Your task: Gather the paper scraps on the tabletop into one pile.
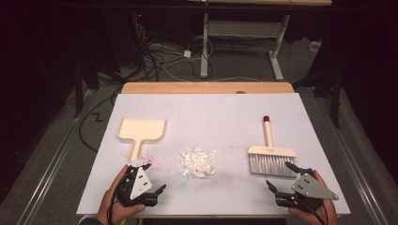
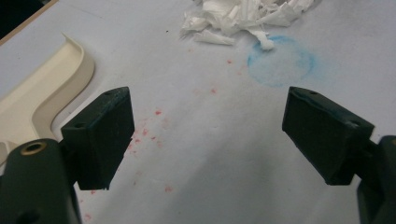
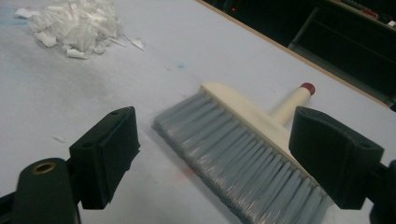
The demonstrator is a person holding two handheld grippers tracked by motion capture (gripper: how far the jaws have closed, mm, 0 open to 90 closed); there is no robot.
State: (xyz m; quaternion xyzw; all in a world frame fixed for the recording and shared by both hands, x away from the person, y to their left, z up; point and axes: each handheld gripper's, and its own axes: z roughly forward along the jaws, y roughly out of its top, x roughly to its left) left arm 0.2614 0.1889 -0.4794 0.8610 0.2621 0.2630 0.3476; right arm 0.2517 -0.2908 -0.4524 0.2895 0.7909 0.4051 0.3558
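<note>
A cream dustpan [image 1: 141, 130] lies flat at the table's left, handle toward me; its rim [image 2: 74, 60] shows in the left gripper view. A heap of white paper scraps [image 1: 197, 161] [image 2: 243, 16] [image 3: 74, 23] sits mid-table. A cream hand brush [image 1: 271, 152] with grey bristles and a red-tipped handle lies at the right, bristles [image 3: 233, 149] toward me. My left gripper [image 1: 153, 177] [image 2: 208, 135] hovers open just below the dustpan handle, holding nothing. My right gripper [image 1: 278, 175] [image 3: 215, 158] stands open right before the bristles, empty.
The white table cover [image 1: 225, 112] bears red specks [image 2: 159, 113] near the dustpan handle and a faint blue ring [image 2: 280, 60] beside the scraps. A wooden edge [image 1: 206, 87] runs along the far side. Cables and a desk frame [image 1: 205, 42] lie on the floor beyond.
</note>
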